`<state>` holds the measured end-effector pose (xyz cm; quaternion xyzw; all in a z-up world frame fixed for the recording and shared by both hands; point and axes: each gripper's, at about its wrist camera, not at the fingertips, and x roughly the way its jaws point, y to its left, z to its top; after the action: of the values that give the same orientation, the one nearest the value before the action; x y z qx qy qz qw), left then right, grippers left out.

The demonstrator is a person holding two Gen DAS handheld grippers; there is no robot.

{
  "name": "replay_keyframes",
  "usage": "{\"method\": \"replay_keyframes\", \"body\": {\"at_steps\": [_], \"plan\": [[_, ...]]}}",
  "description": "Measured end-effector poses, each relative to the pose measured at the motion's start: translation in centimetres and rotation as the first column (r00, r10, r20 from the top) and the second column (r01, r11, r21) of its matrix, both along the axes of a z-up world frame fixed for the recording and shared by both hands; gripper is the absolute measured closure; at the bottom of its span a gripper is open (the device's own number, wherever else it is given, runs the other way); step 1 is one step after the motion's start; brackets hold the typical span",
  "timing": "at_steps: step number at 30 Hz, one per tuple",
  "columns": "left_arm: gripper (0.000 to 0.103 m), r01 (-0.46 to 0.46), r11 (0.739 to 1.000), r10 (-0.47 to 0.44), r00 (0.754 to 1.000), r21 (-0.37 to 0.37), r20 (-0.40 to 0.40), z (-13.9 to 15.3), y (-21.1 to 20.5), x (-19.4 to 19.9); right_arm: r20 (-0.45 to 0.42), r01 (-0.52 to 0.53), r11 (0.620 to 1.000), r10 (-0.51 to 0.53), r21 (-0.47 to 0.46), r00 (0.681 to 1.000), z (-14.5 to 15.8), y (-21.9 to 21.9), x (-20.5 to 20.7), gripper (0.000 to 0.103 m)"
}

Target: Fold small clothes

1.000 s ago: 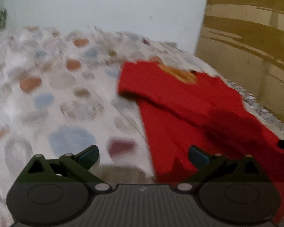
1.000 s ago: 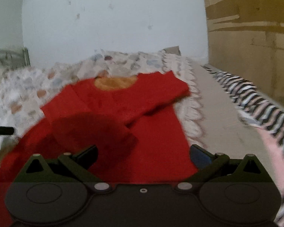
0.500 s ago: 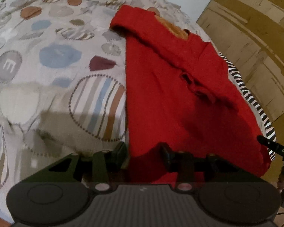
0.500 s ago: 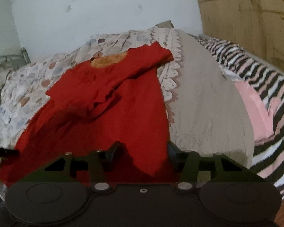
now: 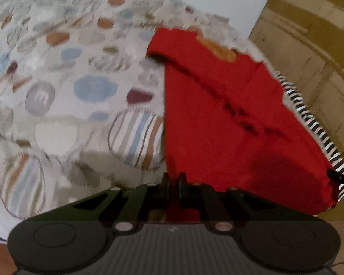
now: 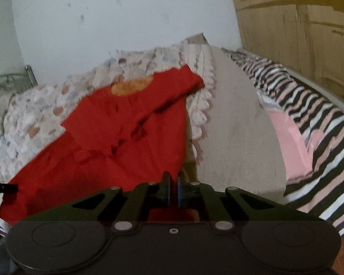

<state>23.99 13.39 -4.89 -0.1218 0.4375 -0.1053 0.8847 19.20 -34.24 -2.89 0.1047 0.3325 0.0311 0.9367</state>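
Both tools bite: left gripper [image 5: 173, 180] and right gripper [image 6: 173, 182] each clamp a hem corner of the red top [image 6: 126, 137], spread on the bedspread [image 5: 57, 91]. Thin pinches — uneven lifting could slip a corner free.

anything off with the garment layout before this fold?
Mostly fine. The red top lies flat on the patterned bedspread, but its sleeves are folded across the chest unevenly, leaving a wrinkled ridge. Left tool and right tool each pinch a hem corner. No damage visible.
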Motion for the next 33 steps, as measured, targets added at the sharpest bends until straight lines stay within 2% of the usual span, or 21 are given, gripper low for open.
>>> {"method": "replay_keyframes", "body": {"at_steps": [4,7,8,10,12,13,14,15,16,18,22,23,26,29,31,33], "plan": [[0.096,-0.015,1.000,0.015,1.000,-0.013,0.011,-0.6,0.1,-0.2,0.012,-0.025,0.999,0.026,-0.045,1.000,-0.7,0.4,-0.5,0.094],[0.089,-0.007,1.000,0.006,1.000,0.019,0.012,-0.6,-0.1,-0.4,0.034,-0.050,0.991,0.054,-0.128,0.998,-0.5,0.8,-1.5,0.083],[0.084,-0.010,0.999,0.009,1.000,0.035,0.010,-0.5,-0.2,-0.4,0.043,-0.055,0.989,0.062,-0.141,0.997,-0.4,0.7,-1.9,0.077],[0.068,-0.007,0.998,0.006,1.000,0.060,0.022,-0.3,-0.4,-0.8,0.066,-0.076,0.983,0.088,-0.167,0.994,-0.1,0.7,-2.8,0.063],[0.039,-0.005,0.996,0.001,0.999,0.087,0.050,0.2,-0.6,-1.5,0.092,-0.109,0.967,0.133,-0.229,0.987,0.1,1.2,-4.0,0.037],[0.031,-0.010,0.995,0.004,0.998,0.101,0.063,0.4,-0.7,-1.7,0.100,-0.135,0.952,0.168,-0.274,0.981,0.2,1.7,-4.5,0.032],[0.017,-0.020,0.993,0.010,0.997,0.118,0.080,0.6,-0.8,-2.1,0.103,-0.161,0.936,0.202,-0.313,0.974,0.2,2.1,-5.0,0.024],[0.006,-0.030,0.990,0.016,0.995,0.136,0.101,0.9,-1.0,-2.4,0.102,-0.195,0.912,0.246,-0.361,0.964,0.2,2.7,-5.6,0.017],[0.002,-0.040,0.987,0.021,0.992,0.153,0.124,1.1,-1.2,-2.8,0.096,-0.231,0.883,0.294,-0.409,0.951,0.1,3.2,-6.1,0.015],[0.000,-0.059,0.981,0.027,0.985,0.185,0.169,1.4,-1.6,-3.5,0.065,-0.292,0.809,0.375,-0.511,0.925,-0.3,4.5,-6.9,0.006],[0.000,-0.049,0.972,0.000,0.978,0.232,0.207,1.4,-2.5,-4.2,-0.027,-0.329,0.621,0.444,-0.711,0.896,-2.3,7.3,-7.6,0.003],[0.000,-0.043,0.969,-0.010,0.978,0.244,0.209,1.3,-2.8,-4.3,-0.041,-0.328,0.591,0.445,-0.737,0.895,-2.8,7.7,-7.6,0.003],[0.000,-0.019,0.963,-0.038,0.978,0.270,0.204,1.1,-3.4,-4.5,-0.062,-0.301,0.549,0.411,-0.780,0.910,-4.2,8.4,-7.1,0.003],[0.000,-0.004,0.960,-0.056,0.977,0.280,0.205,1.0,-3.7,-4.7,-0.046,-0.258,0.491,0.402,-0.832,0.914,-5.3,9.1,-7.0,0.004],[0.000,0.001,0.960,-0.061,0.976,0.281,0.207,0.9,-3.8,-4.8,-0.027,-0.229,0.432,0.425,-0.872,0.905,-6.1,9.8,-7.2,0.004],[0.000,0.003,0.961,-0.065,0.974,0.276,0.216,1.0,-3.8,-4.9,-0.009,-0.201,0.360,0.470,-0.911,0.882,-6.9,10.6,-7.6,0.006]]}}
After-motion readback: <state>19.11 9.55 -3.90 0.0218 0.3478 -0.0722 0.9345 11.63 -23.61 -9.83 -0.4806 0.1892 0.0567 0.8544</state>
